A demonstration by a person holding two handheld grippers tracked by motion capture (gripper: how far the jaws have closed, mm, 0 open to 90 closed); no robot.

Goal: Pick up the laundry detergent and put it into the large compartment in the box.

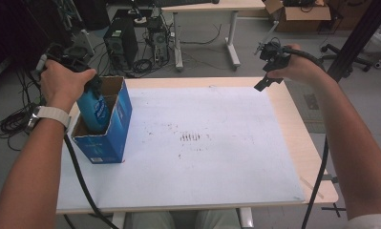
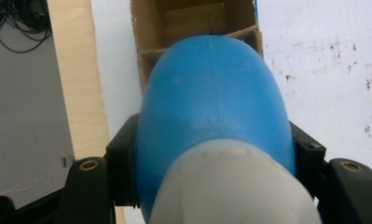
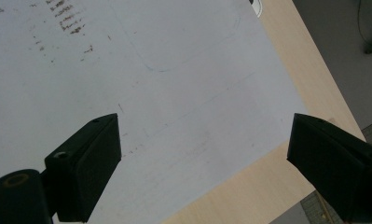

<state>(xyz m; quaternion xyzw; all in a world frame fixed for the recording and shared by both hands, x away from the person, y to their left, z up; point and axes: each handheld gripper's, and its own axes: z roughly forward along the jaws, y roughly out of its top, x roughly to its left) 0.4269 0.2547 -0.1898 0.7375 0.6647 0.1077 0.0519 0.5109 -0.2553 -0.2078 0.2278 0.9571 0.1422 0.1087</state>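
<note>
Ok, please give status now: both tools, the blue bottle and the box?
Left tool shut on blue bottle, over open cardboard box. Right tool open, empty, above table far right edge. Nothing in the way.

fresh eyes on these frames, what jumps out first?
The blue bottle clamped in the left claw, partly down inside the open blue carton at the table's left edge. Next, the right claw, open, holding nothing, above the table's far right corner. Then the white mat with dark scuff marks mid-table.
</note>
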